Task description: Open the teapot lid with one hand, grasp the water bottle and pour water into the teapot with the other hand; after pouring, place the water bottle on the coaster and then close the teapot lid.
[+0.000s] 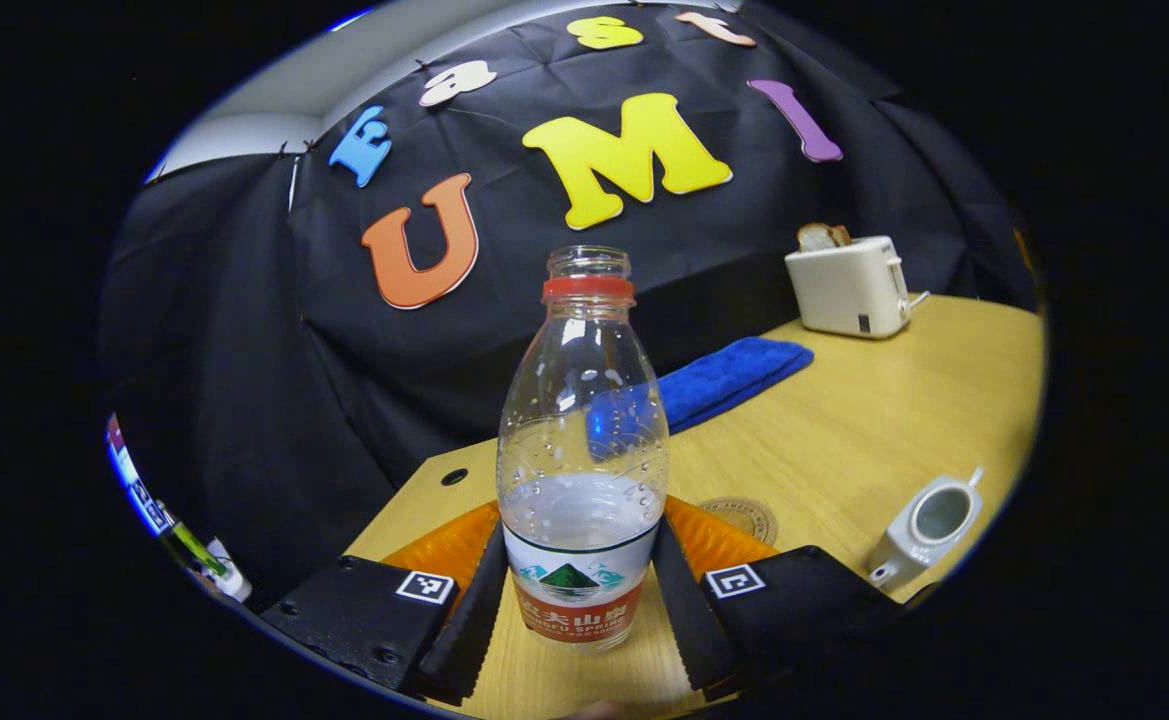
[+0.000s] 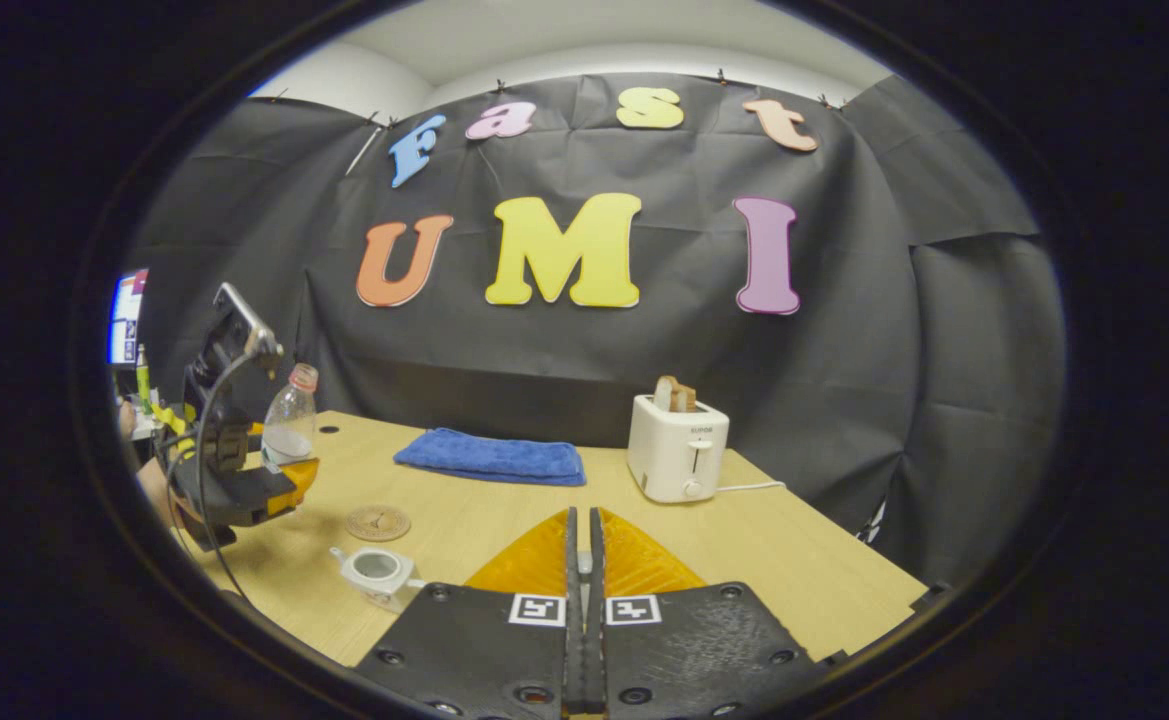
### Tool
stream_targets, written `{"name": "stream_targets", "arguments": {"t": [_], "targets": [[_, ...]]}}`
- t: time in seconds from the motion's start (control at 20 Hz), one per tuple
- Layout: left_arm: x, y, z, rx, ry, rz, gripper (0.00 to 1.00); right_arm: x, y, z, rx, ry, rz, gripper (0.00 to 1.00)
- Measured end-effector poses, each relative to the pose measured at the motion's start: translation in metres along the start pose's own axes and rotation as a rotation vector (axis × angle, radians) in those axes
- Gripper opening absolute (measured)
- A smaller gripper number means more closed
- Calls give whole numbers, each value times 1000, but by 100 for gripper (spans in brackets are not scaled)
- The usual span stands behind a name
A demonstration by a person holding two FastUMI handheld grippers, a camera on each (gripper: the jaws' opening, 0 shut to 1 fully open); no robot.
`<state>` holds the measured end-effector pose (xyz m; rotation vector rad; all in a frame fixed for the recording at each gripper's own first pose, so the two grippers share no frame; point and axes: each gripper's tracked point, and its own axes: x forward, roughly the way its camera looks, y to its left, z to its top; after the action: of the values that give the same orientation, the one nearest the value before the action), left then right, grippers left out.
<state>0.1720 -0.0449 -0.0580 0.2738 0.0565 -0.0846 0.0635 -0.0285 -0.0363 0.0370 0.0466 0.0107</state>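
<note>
Presently held: water bottle (image 1: pixel 582 450), clear plastic, cap off, red neck ring, upright, roughly a third full of water, with droplets on the inner wall. The left gripper (image 1: pixel 581 590) is clamped on it at label height, one finger pressed to each side of the label band; in the right gripper view the same bottle (image 2: pixel 290 425) appears at the far left of the table, gripped by that tool (image 2: pixel 244 480), which a person's hand holds. Whether the bottle base rests on the table or is lifted just clear of it is hard to judge from either view. Teapot (image 1: pixel 924 525), white, lid off, its opening showing, sits on the wooden table (image 1: pixel 844 430) to the right of the bottle; in the right gripper view it (image 2: pixel 376 572) stands near the front edge. Coaster (image 2: pixel 378 522), round, brown, lies flat between teapot and bottle, apart from both. Right gripper (image 2: pixel 581 540): fingers pressed together, nothing between them, hovering over the table's near edge. Other items: blue cloth (image 2: pixel 492 457), folded, near the back; white toaster (image 2: pixel 677 447) with a slice of bread (image 2: pixel 674 394) standing in its slot, to the right of the cloth.
</note>
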Motion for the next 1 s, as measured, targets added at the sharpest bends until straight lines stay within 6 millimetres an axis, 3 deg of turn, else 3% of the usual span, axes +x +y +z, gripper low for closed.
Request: {"name": "stream_targets", "arguments": {"t": [0.35,0.7,1.0], "targets": [[20,-32,30,-281,-63,-75,77,1,-5,0,1,-1,-9,0],[48,-53,21,-414,-27,-88,78,3,-8,-3,5,8,-14,0],[63,-62,10,-397,-21,-102,79,4,-8,-4,0,8,-16,0]]}}
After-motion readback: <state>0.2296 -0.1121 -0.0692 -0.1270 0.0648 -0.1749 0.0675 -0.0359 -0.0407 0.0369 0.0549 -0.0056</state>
